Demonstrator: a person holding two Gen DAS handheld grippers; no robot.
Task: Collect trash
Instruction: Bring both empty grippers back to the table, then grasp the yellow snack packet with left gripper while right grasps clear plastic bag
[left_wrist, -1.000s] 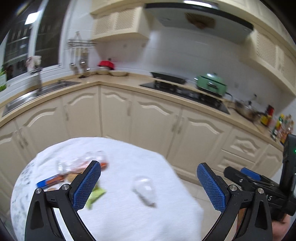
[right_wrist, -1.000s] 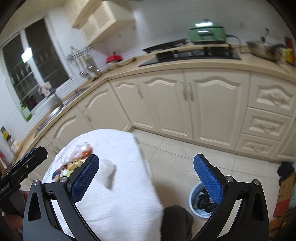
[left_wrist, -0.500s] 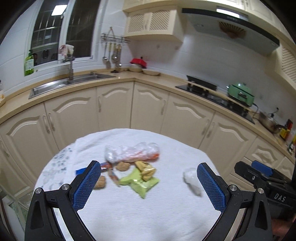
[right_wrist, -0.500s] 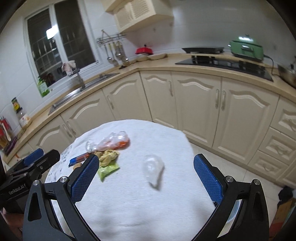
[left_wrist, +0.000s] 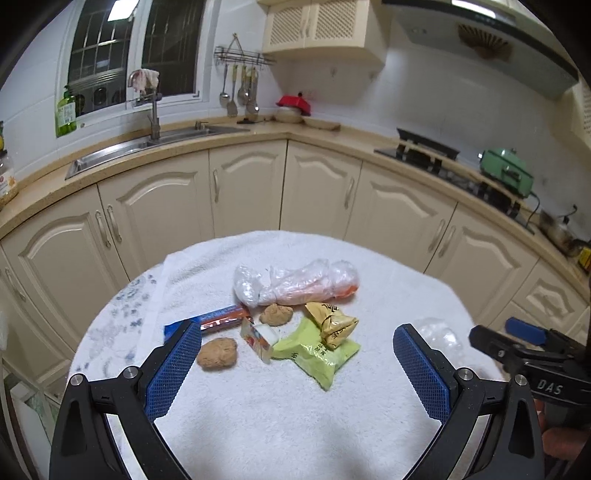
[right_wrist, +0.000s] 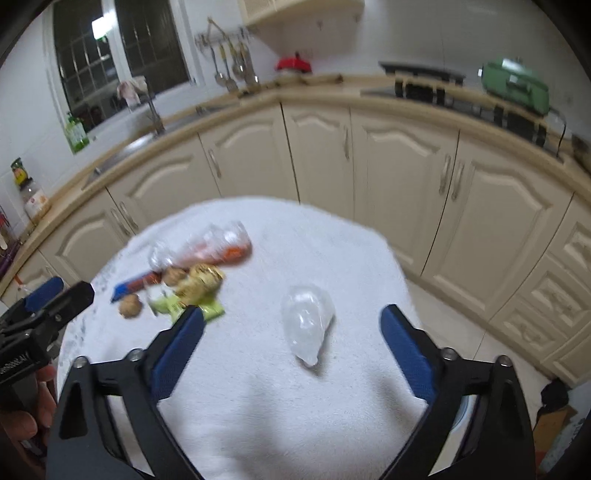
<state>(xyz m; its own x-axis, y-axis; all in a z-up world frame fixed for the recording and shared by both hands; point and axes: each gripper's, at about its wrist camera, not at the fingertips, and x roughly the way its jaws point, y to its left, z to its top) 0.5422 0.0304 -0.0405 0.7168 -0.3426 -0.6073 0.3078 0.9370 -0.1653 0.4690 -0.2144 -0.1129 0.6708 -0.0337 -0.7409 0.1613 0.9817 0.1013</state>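
While both tools, left tool (left_wrist: 295, 358) and right tool (right_wrist: 291, 350), gape empty, the crumpled clear plastic bag (right_wrist: 307, 322) looks light, limp, slippery (pinch its bunched middle).

- The left gripper's (left_wrist: 295, 354) blue fingertip (left_wrist: 173, 363) is covering the near end of the blue-and-red wrapper (left_wrist: 218, 320), so its full length is staying out of sight.
- The clear plastic bag (left_wrist: 439, 334) is showing only partly in the left wrist view, between the other blue pad and the right gripper's (left_wrist: 532, 354) black body.
- Motion blur is smearing the trash pile (right_wrist: 184, 280) in the right wrist view; print on the wrappers is reading as nothing.
- The right gripper frame is hiding most of the bin (right_wrist: 466, 406) beside the table (right_wrist: 258, 406).
- The table's near edge is running off the bottom of both views.
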